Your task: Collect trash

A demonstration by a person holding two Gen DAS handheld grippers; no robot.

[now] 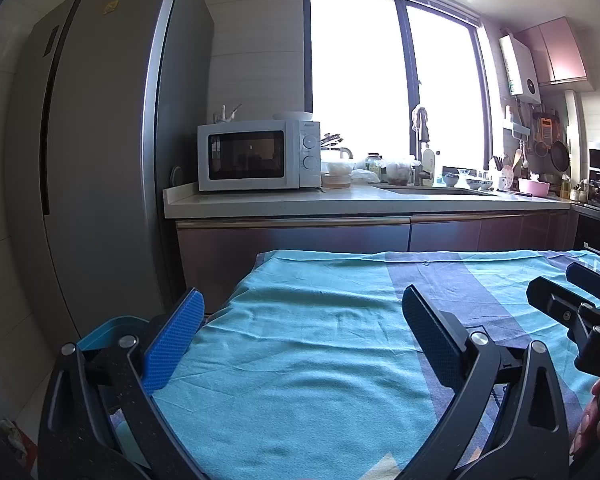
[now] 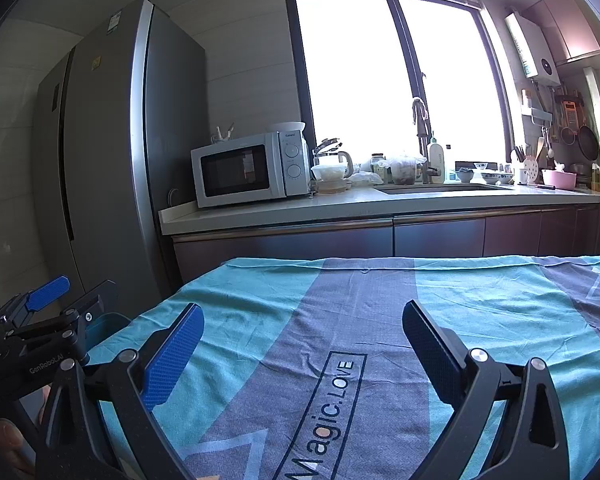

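Teal plastic at nine o'clock, a bin rim [image 1: 112, 326] just off the table's left edge, looks the likely drop point. Left gripper [image 1: 302, 320] hangs released, fingers spread wide over the tablecloth [image 1: 300, 360]. Right gripper [image 2: 302, 334] at three o'clock is likewise spread and holds nothing. No trash shows in either view, so its weight and grip point cannot be judged. Cloth is soft and may snag; twelve o'clock edge faces cabinets.

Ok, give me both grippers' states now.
Left gripper: open, holding nothing, above the cloth.
Right gripper: open, holding nothing.
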